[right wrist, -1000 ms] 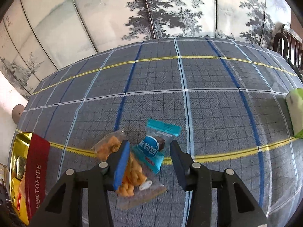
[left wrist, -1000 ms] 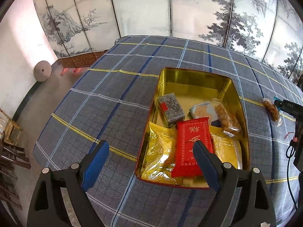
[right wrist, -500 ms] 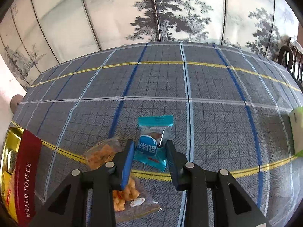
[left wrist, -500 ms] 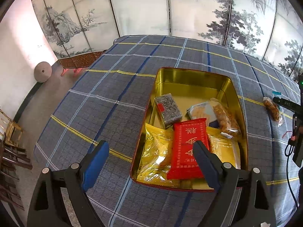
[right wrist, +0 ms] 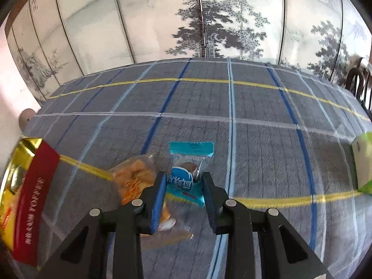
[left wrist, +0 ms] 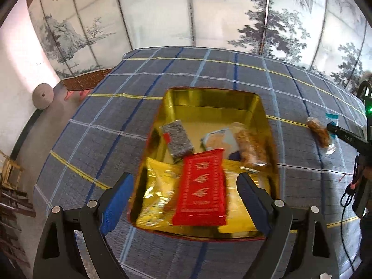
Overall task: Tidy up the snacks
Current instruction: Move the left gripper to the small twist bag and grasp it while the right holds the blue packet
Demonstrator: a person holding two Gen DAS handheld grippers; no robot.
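Note:
A gold tin (left wrist: 209, 100) sits on the plaid tablecloth and holds several snacks: a red toffee pack (left wrist: 201, 186), yellow packs (left wrist: 158, 186), a grey bar (left wrist: 177, 139) and a clear bag of fried bits (left wrist: 251, 146). My left gripper (left wrist: 186, 197) is open, hovering over the tin's near edge. My right gripper (right wrist: 183, 186) has its jaws straddling a blue snack pack (right wrist: 186, 174) that lies on the cloth, with a gap still showing. A clear bag of orange snacks (right wrist: 134, 179) lies just left of it.
The tin's red side and gold rim (right wrist: 30, 186) show at the right wrist view's left edge. A green and white pack (right wrist: 362, 162) lies at the far right. A painted folding screen (right wrist: 209, 23) stands behind the table. The right gripper's body (left wrist: 348, 137) shows in the left wrist view.
My right gripper has moved forward and right off the orange bag onto the blue pack, and its jaws have narrowed around it. My left gripper has drifted slightly over the tin.

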